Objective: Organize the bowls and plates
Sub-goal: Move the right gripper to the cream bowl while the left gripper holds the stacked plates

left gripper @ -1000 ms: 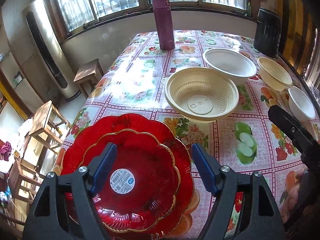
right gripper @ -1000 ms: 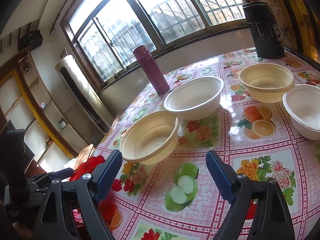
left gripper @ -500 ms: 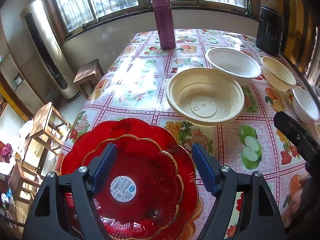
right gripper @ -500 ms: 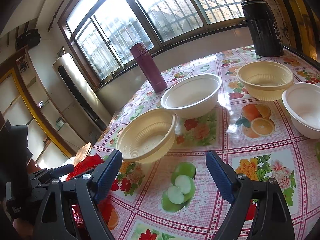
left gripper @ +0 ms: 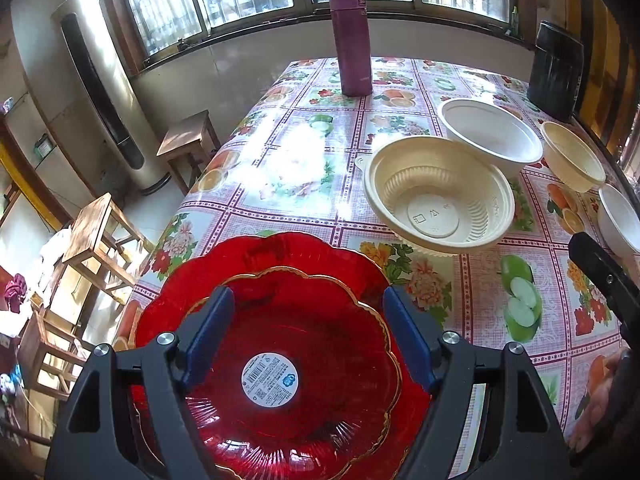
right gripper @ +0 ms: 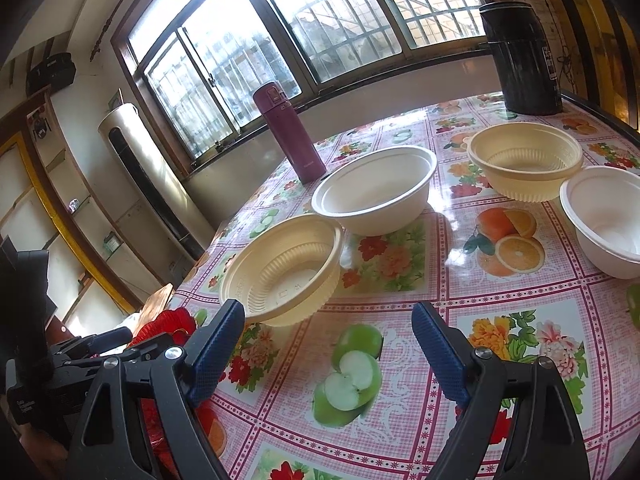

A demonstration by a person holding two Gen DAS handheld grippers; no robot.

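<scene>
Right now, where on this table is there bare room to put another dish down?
The widest bare patch lies between the red plates, the purple flask and the nearest cream bowl. A smaller one lies in front of that bowl, around the printed apple. The side with the four bowls is crowded.

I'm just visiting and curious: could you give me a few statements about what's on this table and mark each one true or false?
1. Two red plates lie stacked, the smaller on top. True.
2. The left gripper is clamped on a bowl. False: it is open above the plates, gripping nothing.
3. Four bowls stand on the table: two cream, two white. True: cream and, white and.
4. The maroon flask lies on its side. False: it stands upright.
5. The right gripper holds a white bowl. False: it is open and empty.
</scene>
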